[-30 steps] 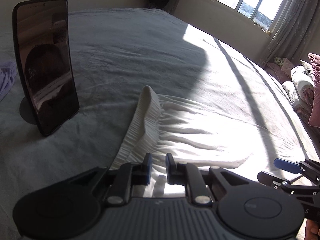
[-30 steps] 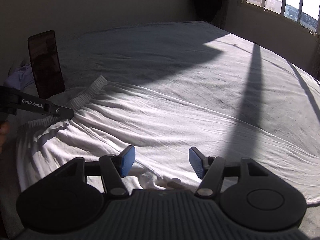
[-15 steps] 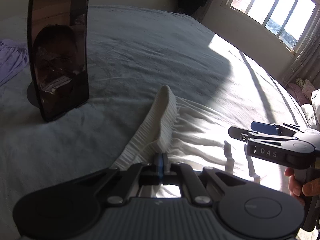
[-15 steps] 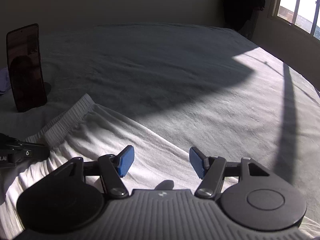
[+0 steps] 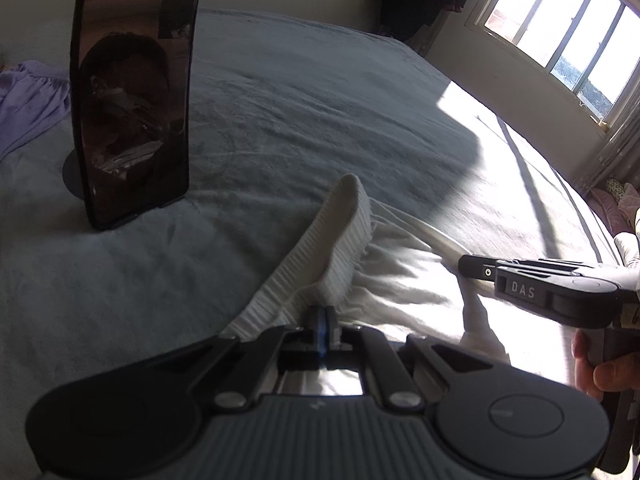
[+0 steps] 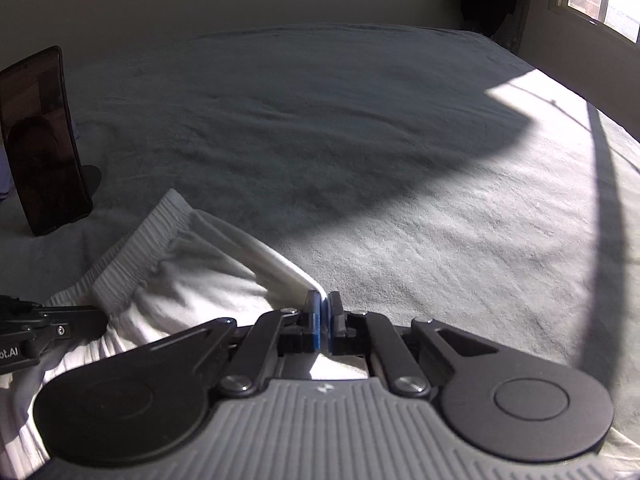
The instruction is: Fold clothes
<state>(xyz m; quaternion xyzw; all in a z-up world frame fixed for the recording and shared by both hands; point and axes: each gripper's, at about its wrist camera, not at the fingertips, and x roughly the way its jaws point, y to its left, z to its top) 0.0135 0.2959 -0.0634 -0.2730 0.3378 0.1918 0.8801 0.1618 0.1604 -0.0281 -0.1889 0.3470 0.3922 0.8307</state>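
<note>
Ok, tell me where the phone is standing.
The phone stands upright on the bed, far left in both views, just beyond the white garment's ribbed waistband.

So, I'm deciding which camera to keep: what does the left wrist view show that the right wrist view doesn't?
Only the left wrist view: the crumpled purple cloth, a hand on the right tongs, pillows by the window.

Only the right wrist view: the right tongs shut on the white garment's edge.

Both: the dark upright phone, the grey bedspread, the ribbed white waistband, which the left tongs pinch.
</note>
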